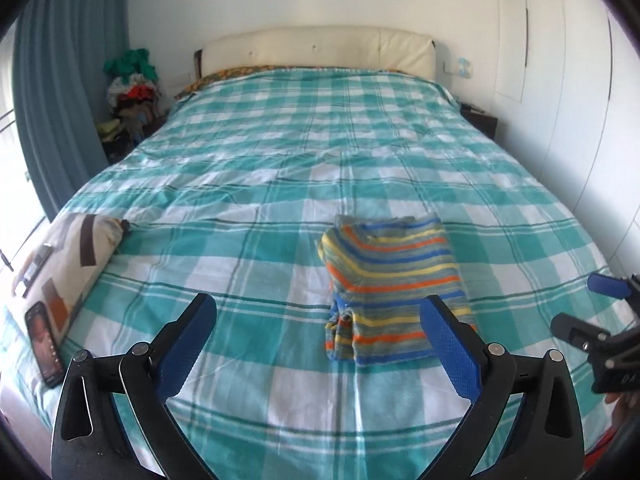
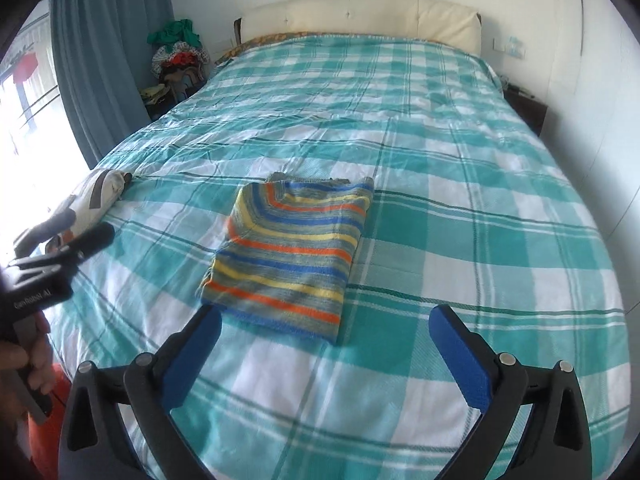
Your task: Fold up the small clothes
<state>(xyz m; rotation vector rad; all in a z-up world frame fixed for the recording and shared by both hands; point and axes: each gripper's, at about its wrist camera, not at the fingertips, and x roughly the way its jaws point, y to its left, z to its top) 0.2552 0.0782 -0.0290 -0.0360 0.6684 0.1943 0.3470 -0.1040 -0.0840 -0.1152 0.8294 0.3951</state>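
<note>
**Striped top folded, both grippers clear**

The folded striped garment [image 2: 290, 254] lies flat on the checked bedspread [image 2: 480, 208]. The left gripper [image 1: 320, 320] hovers at its seven o'clock and the right gripper [image 2: 324, 332] at its six, both with fingers spread wide and nothing between them.

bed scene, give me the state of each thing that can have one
striped garment: folded, lying flat on the bedspread, nothing touching it
left gripper: open, holding nothing
right gripper: open, holding nothing
phone: screen lit, lying against the patterned pillow
bedspread: spread out, lightly wrinkled
curtain: drawn aside from the window
</note>
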